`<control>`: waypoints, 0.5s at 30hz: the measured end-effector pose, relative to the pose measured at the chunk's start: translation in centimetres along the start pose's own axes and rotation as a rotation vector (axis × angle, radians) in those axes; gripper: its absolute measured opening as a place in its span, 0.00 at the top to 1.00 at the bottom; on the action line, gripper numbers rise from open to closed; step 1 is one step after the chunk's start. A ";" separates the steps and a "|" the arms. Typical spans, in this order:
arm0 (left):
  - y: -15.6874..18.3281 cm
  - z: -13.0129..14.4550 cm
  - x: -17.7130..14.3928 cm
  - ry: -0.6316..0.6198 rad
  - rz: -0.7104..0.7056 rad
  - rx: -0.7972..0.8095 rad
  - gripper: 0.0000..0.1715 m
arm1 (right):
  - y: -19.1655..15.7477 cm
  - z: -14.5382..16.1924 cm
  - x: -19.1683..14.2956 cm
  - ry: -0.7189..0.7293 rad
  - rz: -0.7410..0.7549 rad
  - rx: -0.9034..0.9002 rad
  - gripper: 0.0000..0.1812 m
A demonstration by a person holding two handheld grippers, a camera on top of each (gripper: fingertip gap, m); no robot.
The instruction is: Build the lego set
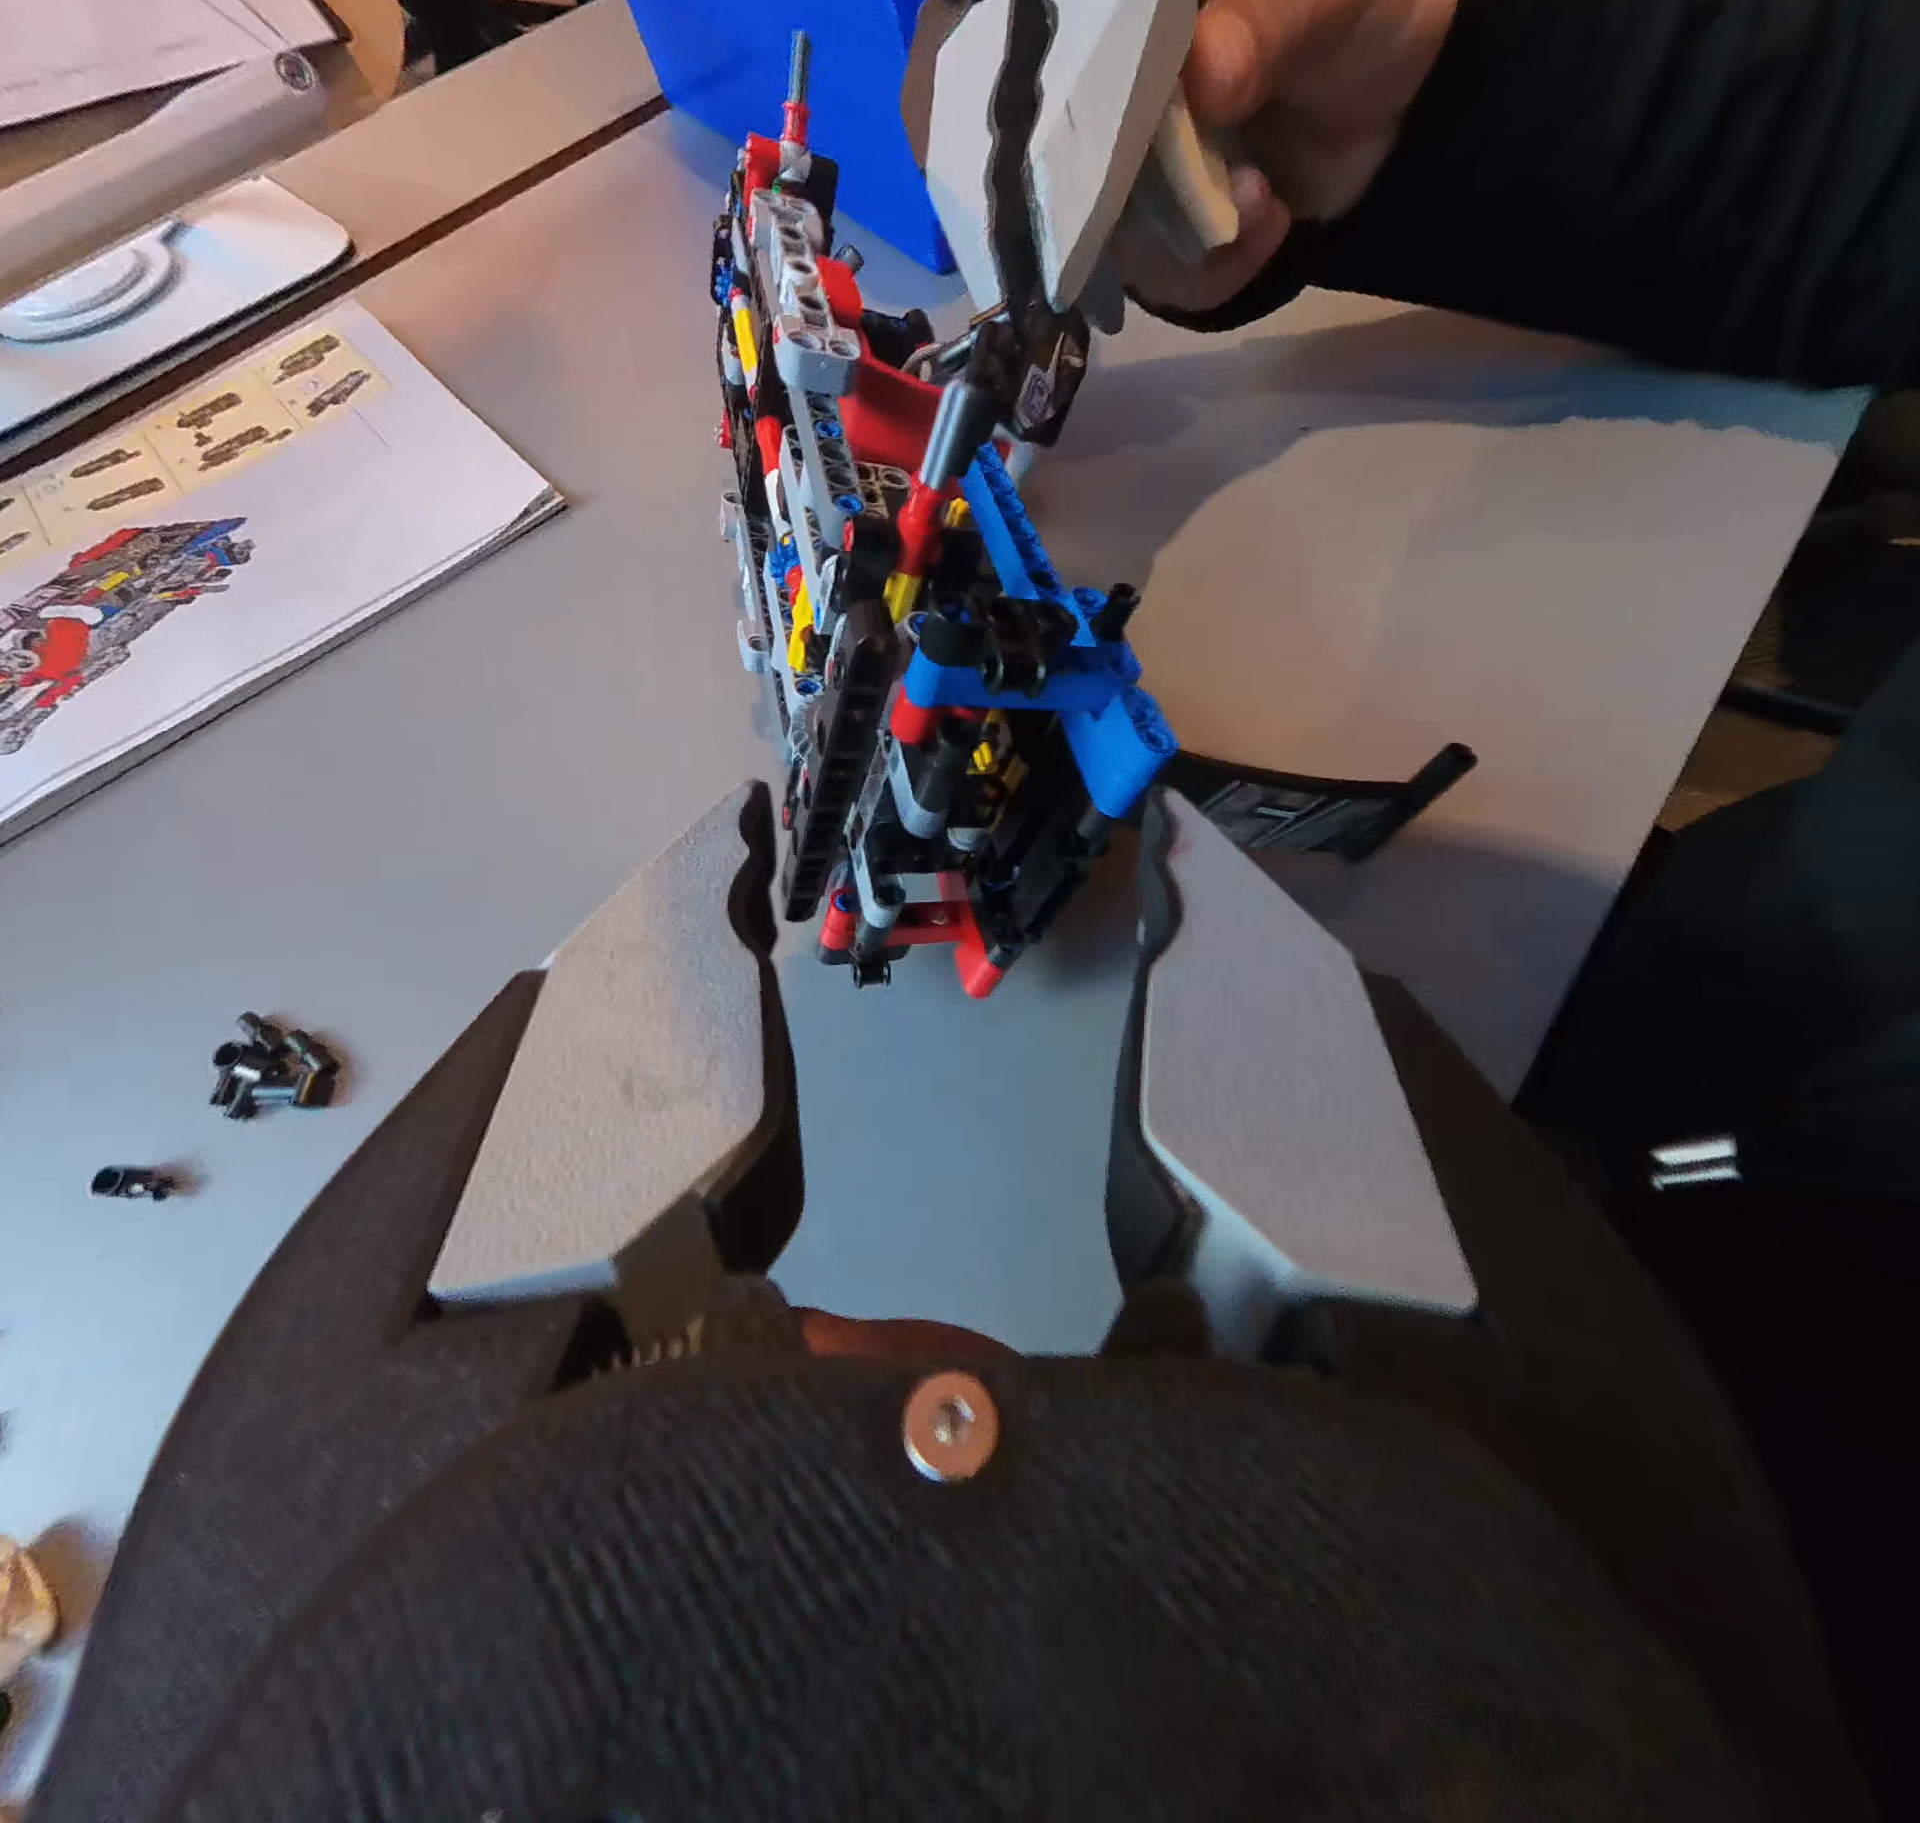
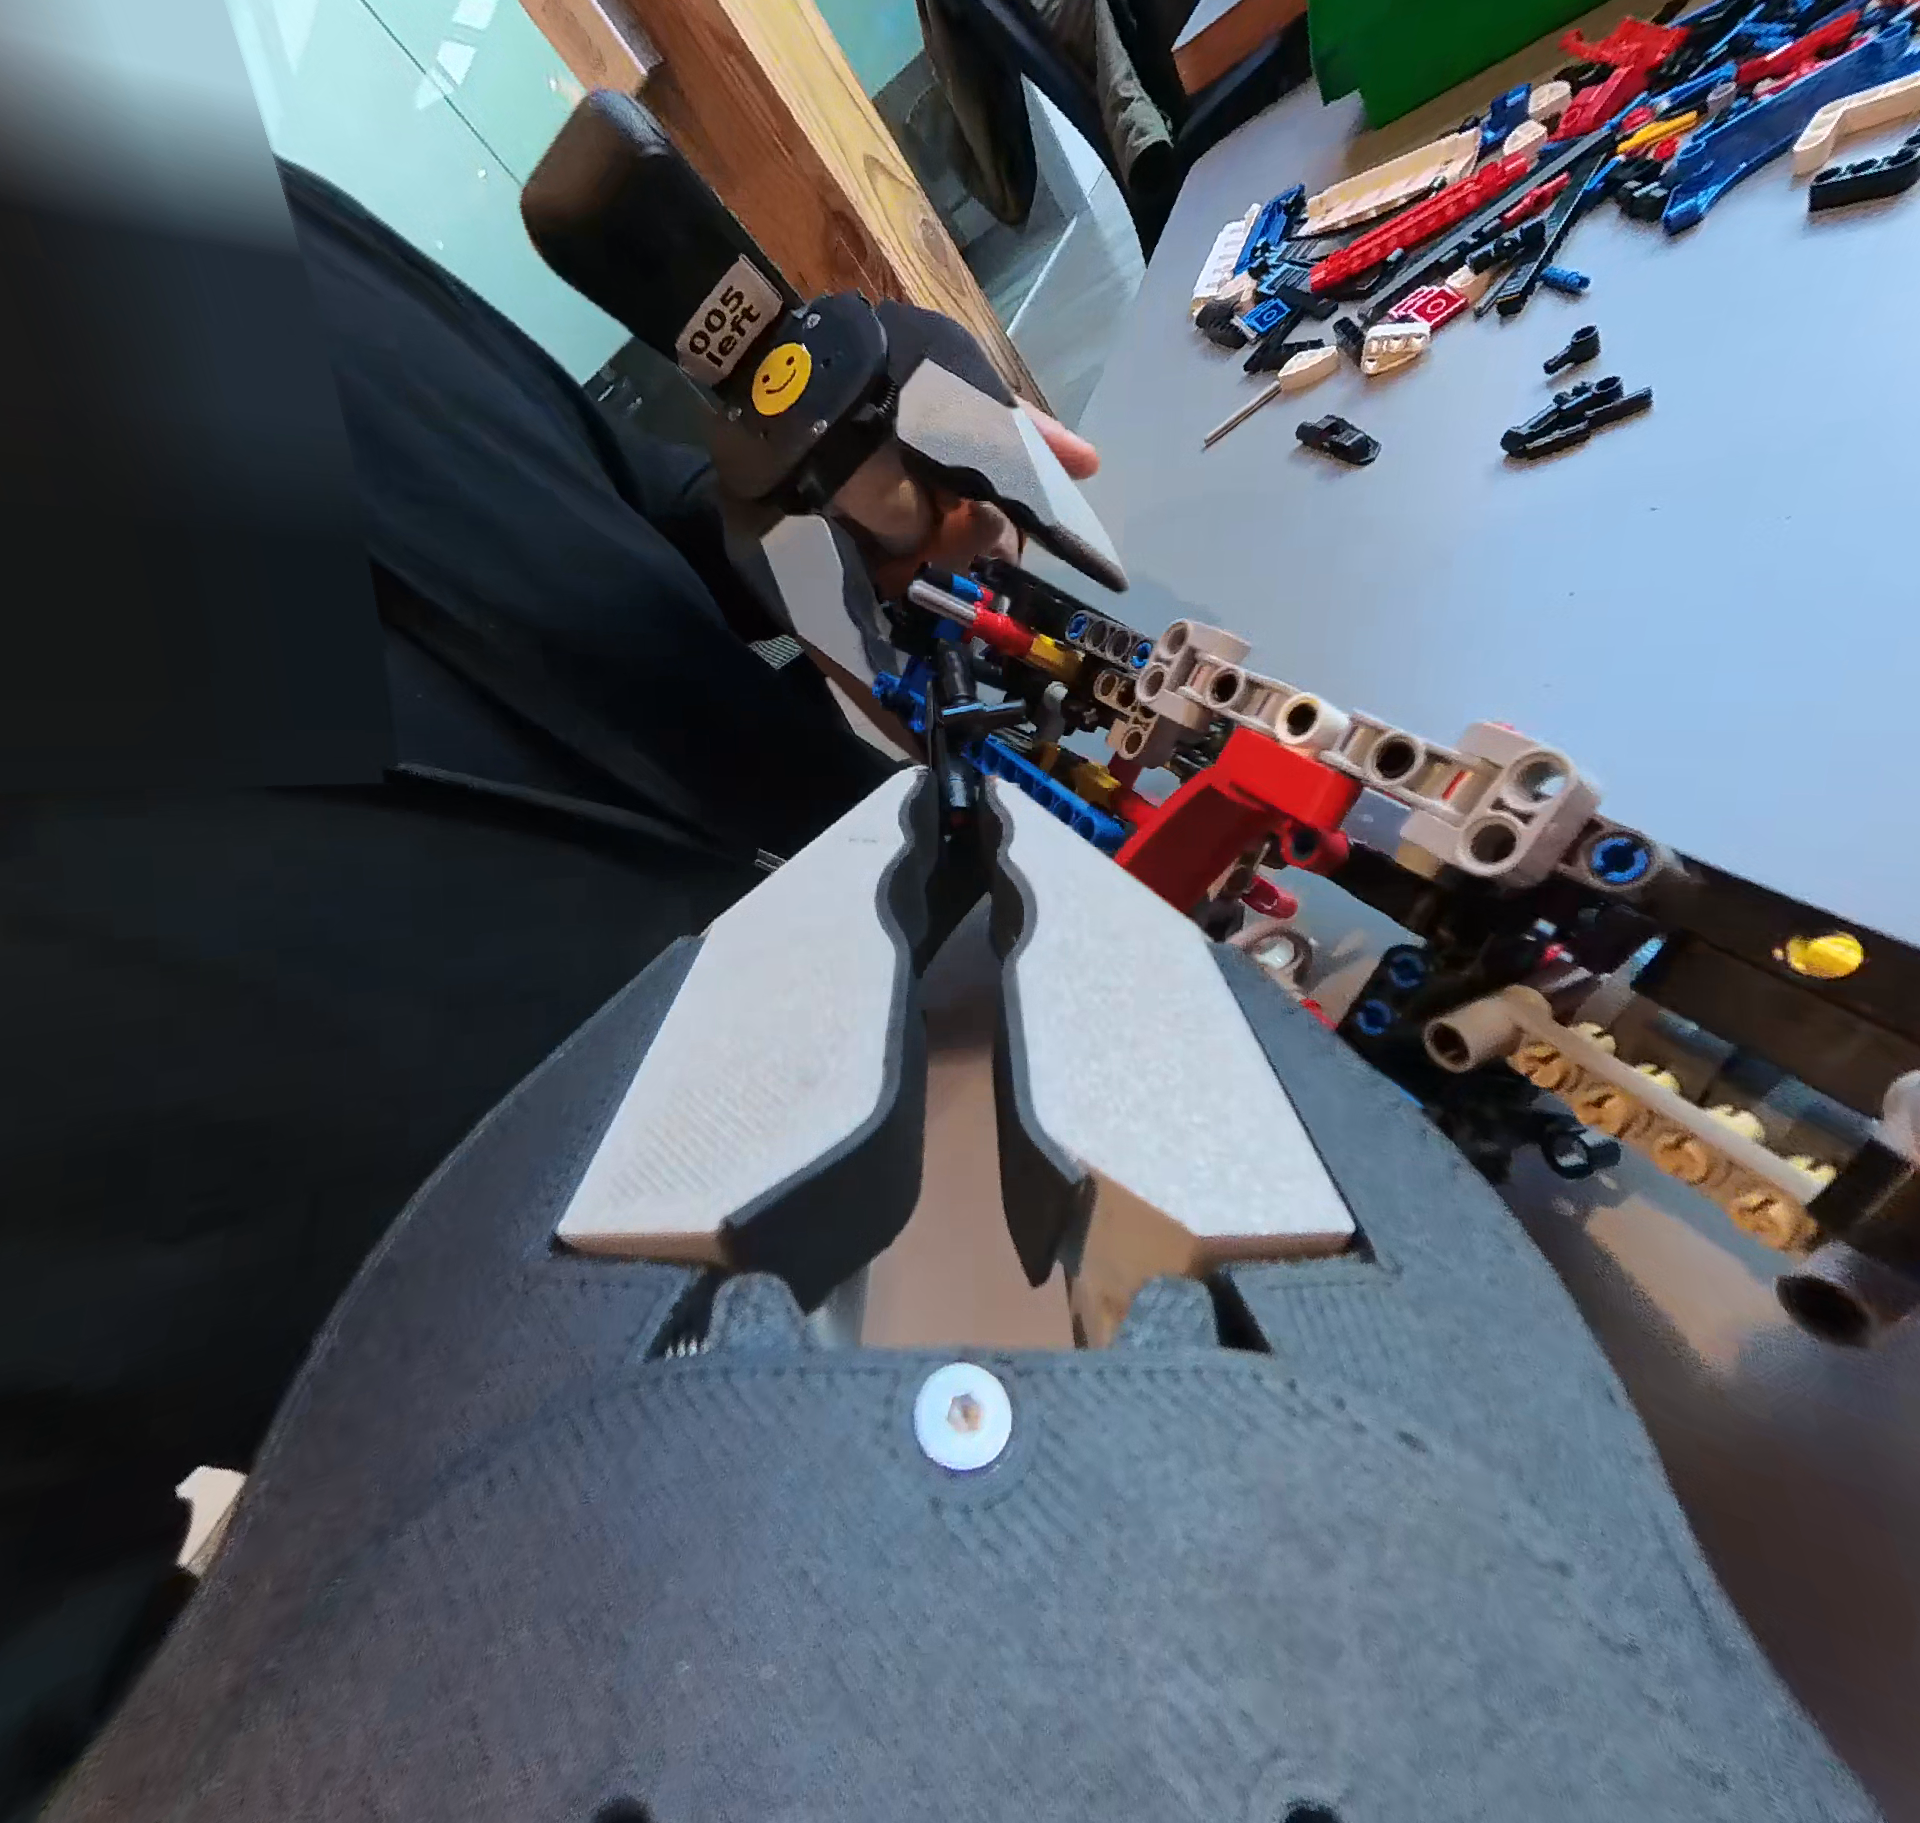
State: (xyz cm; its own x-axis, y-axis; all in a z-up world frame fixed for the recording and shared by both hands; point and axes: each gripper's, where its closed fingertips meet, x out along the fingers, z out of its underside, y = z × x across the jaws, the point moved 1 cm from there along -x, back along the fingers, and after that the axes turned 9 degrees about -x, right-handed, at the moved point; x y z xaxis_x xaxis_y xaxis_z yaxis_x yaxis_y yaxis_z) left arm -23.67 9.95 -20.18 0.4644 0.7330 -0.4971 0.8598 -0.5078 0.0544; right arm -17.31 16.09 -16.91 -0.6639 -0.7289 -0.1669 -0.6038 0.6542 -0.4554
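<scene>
The half-built lego model (image 1: 883,568) stands on edge on the grey table (image 1: 1403,547), with its near end between the spread fingers of the left gripper (image 1: 961,838) — whether they press on it I cannot tell. The right gripper (image 1: 1023,360) comes down from the far right with its fingers closed on a thin black rod (image 2: 951,786) at the model's upper side. An open instruction booklet (image 1: 260,526) lies to the left, a small heap of black pins (image 1: 272,1065) near left — loose bricks (image 2: 1538,173) are scattered across the table's far part.
</scene>
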 end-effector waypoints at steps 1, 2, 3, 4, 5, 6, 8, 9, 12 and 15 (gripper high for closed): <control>0.1 0.0 0.2 0.001 0.023 0.001 0.61 | 0.1 0.0 0.0 0.003 0.002 0.002 0.98; 0.1 0.0 0.3 0.002 0.046 -0.008 0.64 | 0.2 0.0 0.0 0.005 0.006 0.004 0.98; -0.1 -0.1 0.4 0.002 0.051 -0.016 0.64 | 0.2 0.0 0.1 0.005 0.007 0.004 0.98; -0.4 -0.1 0.5 0.004 0.050 -0.016 0.64 | 0.2 0.0 0.1 0.005 0.005 0.003 0.98; -0.8 -0.1 0.5 0.005 0.047 -0.014 0.65 | 0.2 0.0 0.2 0.005 0.003 0.003 0.98; -1.2 -0.1 0.4 0.007 0.041 -0.016 0.65 | 0.3 0.0 0.2 0.003 0.007 0.002 0.98; -2.4 0.0 0.3 0.009 0.023 -0.036 0.67 | 0.7 0.1 0.4 0.001 0.025 0.003 0.98; -3.1 0.1 0.2 0.000 0.005 -0.053 0.66 | 1.0 0.1 0.4 0.002 0.037 0.008 0.98; -4.4 0.2 -0.4 -0.012 -0.038 -0.058 0.66 | 1.7 -0.1 0.4 -0.001 0.068 0.020 0.98; -4.6 -0.3 -1.5 0.004 -0.080 -0.023 0.67 | 1.9 -0.6 0.6 -0.008 0.081 0.026 0.98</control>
State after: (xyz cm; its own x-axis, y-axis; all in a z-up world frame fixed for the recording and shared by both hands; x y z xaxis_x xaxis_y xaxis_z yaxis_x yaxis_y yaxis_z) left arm -28.22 11.33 -19.44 0.3950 0.7722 -0.4976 0.8987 -0.4372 0.0348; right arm -19.09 17.04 -17.34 -0.7066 -0.6754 -0.2112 -0.5364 0.7058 -0.4627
